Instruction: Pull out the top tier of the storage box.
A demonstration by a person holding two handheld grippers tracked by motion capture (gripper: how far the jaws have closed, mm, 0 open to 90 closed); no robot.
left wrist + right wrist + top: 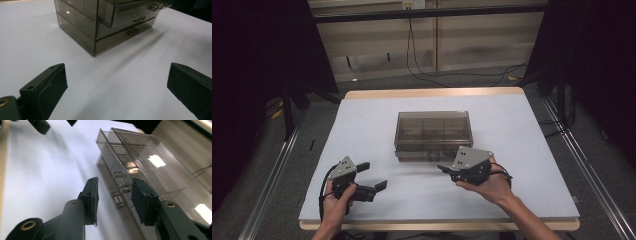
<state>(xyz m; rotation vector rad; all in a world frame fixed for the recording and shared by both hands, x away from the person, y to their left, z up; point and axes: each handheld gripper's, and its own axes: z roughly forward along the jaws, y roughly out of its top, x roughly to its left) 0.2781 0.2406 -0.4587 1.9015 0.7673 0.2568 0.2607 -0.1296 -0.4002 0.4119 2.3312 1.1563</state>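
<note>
One smoky see-through drawer box sits near the middle of the desk, on its pale grey covering, and it is the single object lying there. Seen from the left gripper view, the box has three drawers stacked one above another, each with a small clear handle on its front; the top one stands pulled a little way out from the others. Through the lid I can count dividers that split the top layer into several compartments, though the exact number is hard to make out. I see no brand, label or lettering on the box or on either tool.

Two hands work here, each holding one gripper. The left gripper hangs over the near left part of the desk, well apart from the box, its jaws spread wide with nothing between them. The right gripper is just in front of the box's drawer side, tilted toward it. In the right gripper view its jaws stand partly apart, with a small clear drawer handle showing in the gap between the pads; neither pad seems to press on it.

Beyond the desk, a couple of black cables trail across the floor.
</note>
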